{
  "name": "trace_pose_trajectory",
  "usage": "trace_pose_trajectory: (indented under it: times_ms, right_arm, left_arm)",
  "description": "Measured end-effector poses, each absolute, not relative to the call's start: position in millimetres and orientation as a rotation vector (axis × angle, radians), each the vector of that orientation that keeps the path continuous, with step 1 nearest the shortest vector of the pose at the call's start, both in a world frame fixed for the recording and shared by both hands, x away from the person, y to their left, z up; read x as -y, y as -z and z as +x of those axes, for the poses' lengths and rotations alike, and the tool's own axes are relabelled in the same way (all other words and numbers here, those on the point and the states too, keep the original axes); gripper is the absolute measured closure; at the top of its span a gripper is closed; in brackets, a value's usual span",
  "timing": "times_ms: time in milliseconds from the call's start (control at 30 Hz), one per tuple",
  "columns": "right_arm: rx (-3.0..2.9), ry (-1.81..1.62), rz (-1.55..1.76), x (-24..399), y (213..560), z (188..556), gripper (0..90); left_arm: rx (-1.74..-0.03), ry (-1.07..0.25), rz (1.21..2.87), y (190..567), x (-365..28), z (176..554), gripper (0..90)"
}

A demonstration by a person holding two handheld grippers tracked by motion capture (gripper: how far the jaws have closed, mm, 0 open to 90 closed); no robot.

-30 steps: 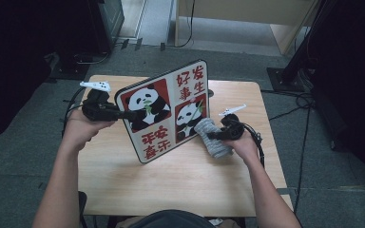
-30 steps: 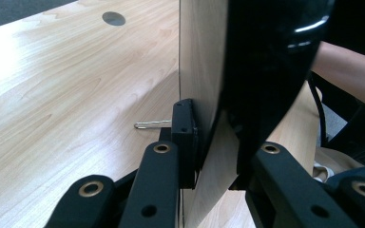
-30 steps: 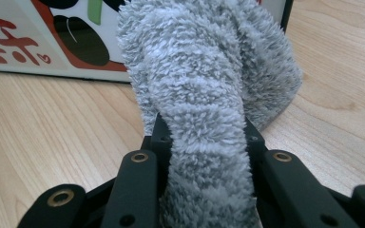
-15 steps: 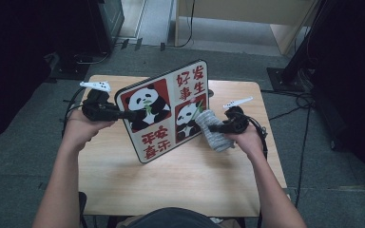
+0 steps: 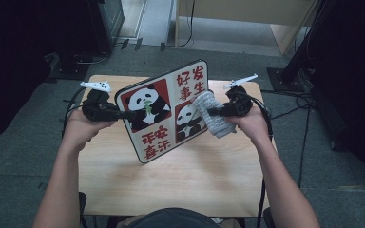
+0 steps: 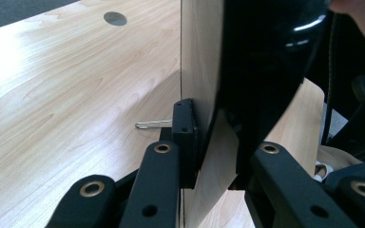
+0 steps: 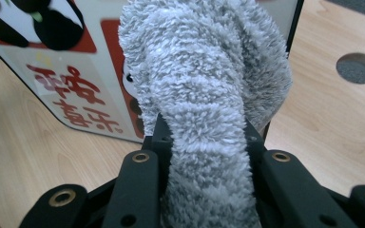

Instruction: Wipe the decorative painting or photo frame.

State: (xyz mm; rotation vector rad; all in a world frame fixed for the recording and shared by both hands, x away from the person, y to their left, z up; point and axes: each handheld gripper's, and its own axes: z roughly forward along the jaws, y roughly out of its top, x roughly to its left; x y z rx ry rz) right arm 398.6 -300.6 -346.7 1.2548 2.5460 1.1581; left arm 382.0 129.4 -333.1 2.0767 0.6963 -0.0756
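A panda board [image 5: 164,109] is clamped upright by the left hand-held gripper [image 5: 123,114] above the worktop [image 5: 180,180]; a grey cloth [image 5: 211,118] is gripped by the right hand-held gripper [image 5: 214,112] against its face.

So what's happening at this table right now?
A person at a wooden table works with two tools. The left hand-held gripper is clamped on the edge of a panda picture board, holding it propped up at a tilt. The right hand-held gripper grips a fluffy grey cloth and holds it against the board's printed face, near the lower right panda; it looks like wiping.
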Motion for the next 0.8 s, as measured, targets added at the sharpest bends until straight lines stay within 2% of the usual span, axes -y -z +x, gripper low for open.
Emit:
trace_pose_trajectory:
  times_ms: [433,800]
  right_arm:
    - [-2.57,-1.138,1.175,288,300,402,70.0]
    - [-2.593,-1.131,1.071,257,248,415,69.9]
  left_arm:
    - [-0.697,0.085,2.073,334,-130,383,79.6]
    - [-0.698,0.088,2.074,333,-130,383,79.6]
